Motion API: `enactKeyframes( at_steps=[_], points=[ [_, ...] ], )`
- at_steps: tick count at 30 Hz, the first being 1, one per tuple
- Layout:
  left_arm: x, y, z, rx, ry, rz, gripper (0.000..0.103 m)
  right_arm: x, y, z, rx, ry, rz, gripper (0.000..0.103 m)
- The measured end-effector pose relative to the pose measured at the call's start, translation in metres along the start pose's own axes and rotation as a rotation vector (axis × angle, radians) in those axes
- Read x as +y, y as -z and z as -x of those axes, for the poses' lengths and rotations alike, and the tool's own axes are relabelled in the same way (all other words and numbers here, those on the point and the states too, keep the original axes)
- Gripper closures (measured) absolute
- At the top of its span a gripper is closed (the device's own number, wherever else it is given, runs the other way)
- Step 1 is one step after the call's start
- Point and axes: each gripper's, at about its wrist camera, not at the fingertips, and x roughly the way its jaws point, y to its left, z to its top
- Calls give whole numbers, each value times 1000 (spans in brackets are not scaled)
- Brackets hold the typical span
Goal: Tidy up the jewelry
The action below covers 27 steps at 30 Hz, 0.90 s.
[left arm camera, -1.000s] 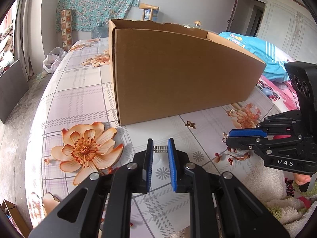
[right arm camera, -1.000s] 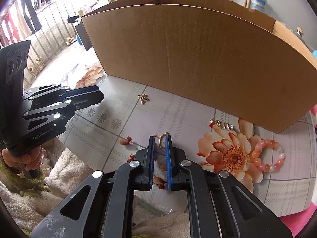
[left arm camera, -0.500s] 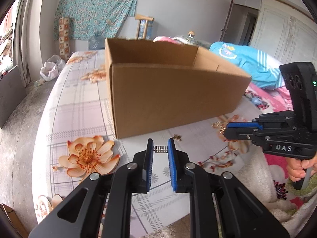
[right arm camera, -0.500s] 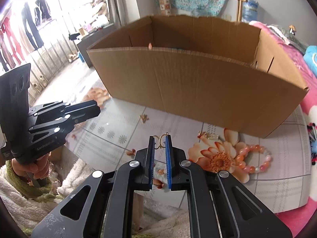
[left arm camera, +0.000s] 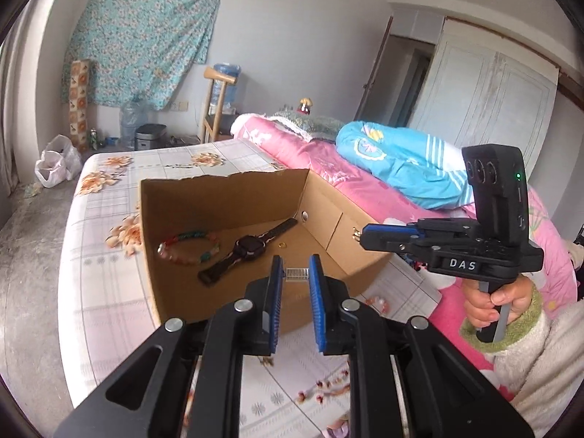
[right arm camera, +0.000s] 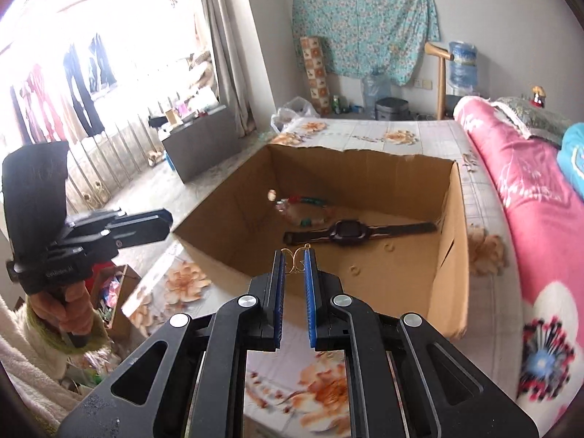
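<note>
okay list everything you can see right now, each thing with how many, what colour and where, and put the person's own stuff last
cardboard box: one, brown, open-topped, on the flowered cover
flowered cover: one, pale with orange flowers, under the box
bead bracelet: one, mixed pink, green and red, on the box floor
watch: one, black, on the box floor beside the bracelet
small ring: one, gold, on the box floor near the watch
pink blanket: one, pink, along the side of the box
silver clip: one, silver, pinched in the left gripper
gold earring: one, gold wire, pinched in the right gripper
left gripper: one, black with blue fingers, over the box
right gripper: one, black with blue fingers, over the box
</note>
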Motion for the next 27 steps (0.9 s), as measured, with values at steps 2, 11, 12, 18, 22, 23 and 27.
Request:
enactKeyframes(
  at_steps=[2, 11, 12, 18, 22, 23, 27],
  points=[
    [5, -16, -27, 69, -17, -4, 89, -12, -14, -19, 61, -3, 4, 94],
    [47, -30, -144, 430, -23, 189, 89, -35, -37, -98, 339, -97, -11, 94],
    [49, -29, -149, 445, -36, 193, 89, -36, -37, -102, 356, -109, -17, 94],
    [56, -24, -156, 474, -69, 217, 89, -34, -31, -121, 429, -120, -26, 91],
    [58, -24, -162, 476, -73, 229, 89, -34, -34, -122, 408, -120, -30, 88],
    [58, -24, -161, 472, -74, 231, 89, -34, -34, -120, 402, -114, -33, 88],
    [54, -26, -154, 439, -78, 222, 89, -37, -34, -104, 354, -95, -50, 87]
  ],
)
